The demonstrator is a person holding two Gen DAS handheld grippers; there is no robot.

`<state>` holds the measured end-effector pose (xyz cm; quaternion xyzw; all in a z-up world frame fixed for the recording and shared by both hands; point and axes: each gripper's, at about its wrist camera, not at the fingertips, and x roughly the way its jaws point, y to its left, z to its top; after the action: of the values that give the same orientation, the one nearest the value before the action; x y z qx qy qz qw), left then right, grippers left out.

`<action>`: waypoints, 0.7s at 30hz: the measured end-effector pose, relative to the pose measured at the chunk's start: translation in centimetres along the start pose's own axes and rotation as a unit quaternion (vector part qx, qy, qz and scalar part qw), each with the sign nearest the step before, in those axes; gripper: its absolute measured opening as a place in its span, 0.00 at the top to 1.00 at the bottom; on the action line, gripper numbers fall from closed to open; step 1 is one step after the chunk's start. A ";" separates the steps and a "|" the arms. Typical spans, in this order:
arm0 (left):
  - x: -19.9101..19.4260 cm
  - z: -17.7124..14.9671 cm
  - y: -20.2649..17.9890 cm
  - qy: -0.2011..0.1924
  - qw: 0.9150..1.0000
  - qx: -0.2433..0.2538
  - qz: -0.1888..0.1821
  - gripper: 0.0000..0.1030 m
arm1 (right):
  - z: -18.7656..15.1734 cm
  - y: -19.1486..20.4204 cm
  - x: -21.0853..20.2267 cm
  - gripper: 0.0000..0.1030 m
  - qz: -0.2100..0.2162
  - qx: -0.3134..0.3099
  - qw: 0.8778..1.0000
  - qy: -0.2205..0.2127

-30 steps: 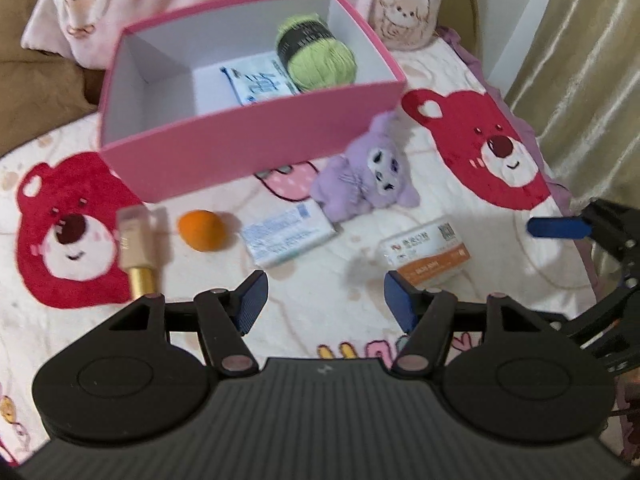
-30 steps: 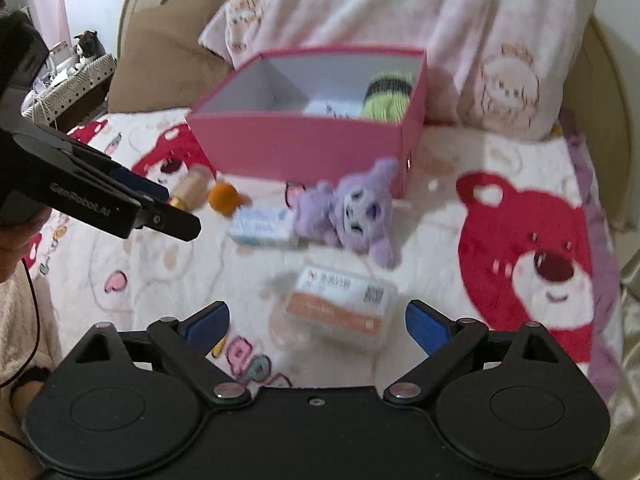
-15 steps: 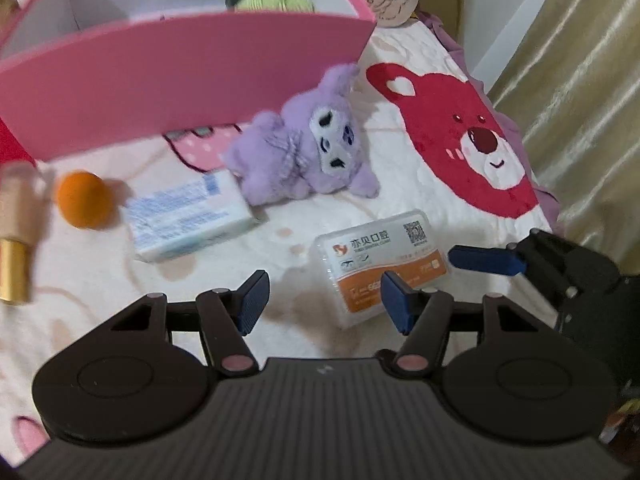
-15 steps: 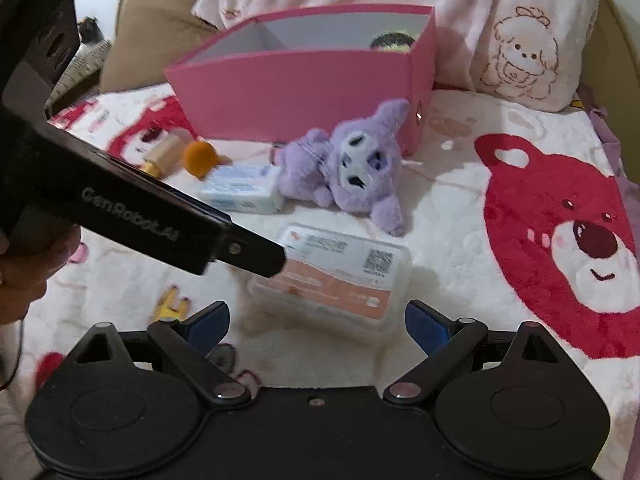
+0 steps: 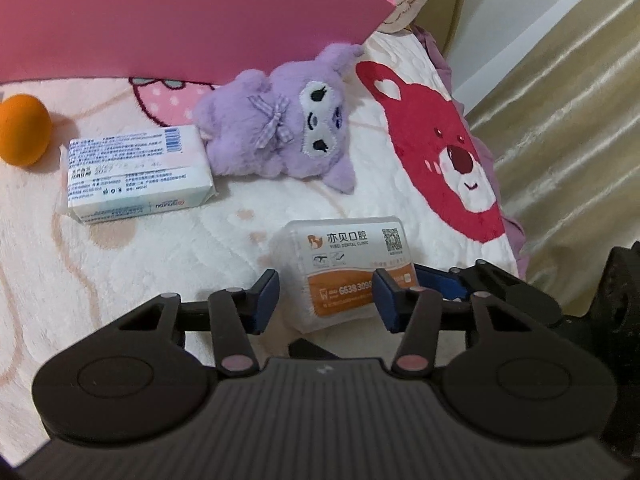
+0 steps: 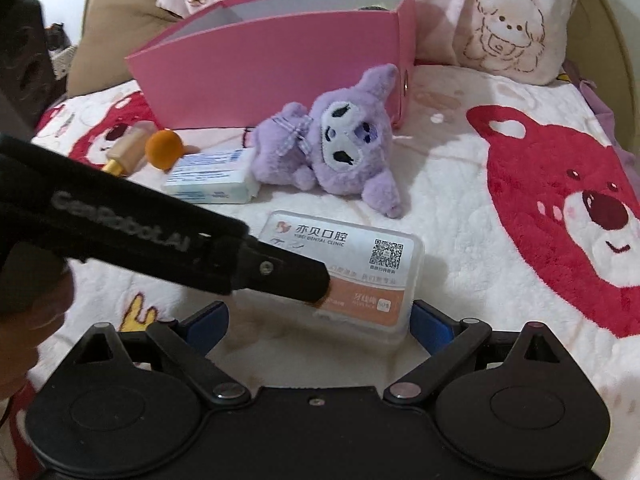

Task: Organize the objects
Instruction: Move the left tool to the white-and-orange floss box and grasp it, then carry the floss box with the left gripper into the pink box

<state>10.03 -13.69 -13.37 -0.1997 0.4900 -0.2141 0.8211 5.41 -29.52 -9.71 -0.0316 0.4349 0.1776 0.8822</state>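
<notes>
Floss-pick box (image 5: 352, 268), a clear hard plastic case with a white and orange label, lies flat on the fleece blanket (image 5: 140, 264) nearest both tools. The left gripper (image 5: 326, 300) points down at its near end, jaws closing, with that end between the blue pads; they do not look pressed on it yet, and the right one overlaps the label's edge. The right gripper (image 6: 318, 322) stands spread wide just short of the box's near long edge, its pads flanking the two corners and apart from them. In the right wrist view the left tool's black arm crosses over the box's left part, so room on that side is tight; open blanket lies to the right, over a red bear print (image 6: 568, 216).

Beyond the box sits a bare strip of cream plush, then a soft white tissue pack (image 5: 138, 174) touching a fuzzy purple plush toy (image 5: 280, 136) lying on its side. A round orange ball (image 5: 24, 130) lies just left of the pack, and a beige bottle with a gold cap (image 6: 124, 152) beside that. Behind them stands a pink cardboard box (image 6: 272, 76), open-topped, the toy's ear against its corner. A pillow (image 6: 480, 12) with printed animals leans behind; a pale curtain (image 5: 568, 92) hangs past the bed's right edge.
</notes>
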 end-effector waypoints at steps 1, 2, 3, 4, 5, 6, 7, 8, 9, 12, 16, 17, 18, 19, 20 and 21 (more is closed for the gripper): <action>0.0 0.0 0.1 0.000 1.000 -0.002 -0.002 0.53 | 0.0 0.0 0.2 0.04 -0.004 0.002 1.000 0.000; -0.1 0.0 0.2 0.000 1.000 -0.003 -0.004 0.53 | 0.1 0.2 0.2 0.04 -0.009 0.004 1.000 0.001; -0.2 0.0 0.2 0.000 1.000 -0.005 -0.005 0.54 | 0.2 0.4 0.0 0.04 -0.014 0.004 1.000 0.001; -0.5 0.0 0.2 0.002 1.000 -0.005 -0.005 0.54 | 0.3 0.6 -0.1 0.05 -0.018 0.001 1.000 0.000; -0.7 0.1 0.2 0.003 1.000 -0.004 -0.005 0.54 | 0.4 0.9 -0.5 0.06 -0.023 -0.006 1.000 -0.002; -1.0 0.1 0.1 0.005 1.000 -0.001 -0.004 0.54 | 0.5 1.3 -0.9 0.07 -0.027 -0.014 1.000 -0.004; -1.4 0.1 -0.1 0.007 1.000 0.002 -0.004 0.54 | 0.7 1.6 -1.4 0.07 -0.031 -0.023 0.999 -0.007; -1.9 0.1 -0.3 0.008 1.000 0.006 -0.003 0.54 | 0.9 2.1 -1.9 0.07 -0.035 -0.032 0.999 -0.010; -2.5 0.2 -0.7 0.006 1.000 0.012 -0.001 0.55 | 1.1 2.5 -2.4 0.07 -0.039 -0.040 0.998 -0.010; -4.6 0.3 -1.6 0.001 0.999 0.031 0.008 0.55 | 1.8 3.8 -3.6 0.08 -0.052 -0.060 0.997 -0.017; -7.9 1.0 -2.6 -0.011 0.999 0.043 0.007 0.55 | 2.9 4.7 -6.1 0.08 -0.050 -0.072 0.996 -0.033; -8.8 1.2 -2.8 -0.015 0.999 0.045 0.006 0.55 | 3.3 5.0 -6.8 0.08 -0.049 -0.078 0.995 -0.038; -9.7 1.5 -3.0 -0.020 0.999 0.048 0.004 0.55 | 3.7 5.3 -7.6 0.08 -0.048 -0.083 0.994 -0.044; -10.7 1.8 -3.2 -0.025 0.998 0.051 0.004 0.55 | 4.2 5.6 -8.3 0.08 -0.047 -0.088 0.994 -0.048; -11.5 2.1 -3.5 -0.029 0.998 0.054 0.006 0.55 | 4.8 5.7 -8.8 0.08 -0.045 -0.091 0.994 -0.051; -12.6 2.3 -3.7 -0.035 0.998 0.056 0.011 0.56 | 5.4 5.9 -9.3 0.08 -0.041 -0.096 0.993 -0.055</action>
<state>6.15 -9.63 -1.30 -0.1551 0.4504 -0.2251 0.8499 2.27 -25.49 1.51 -0.1244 0.3654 0.1835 0.9041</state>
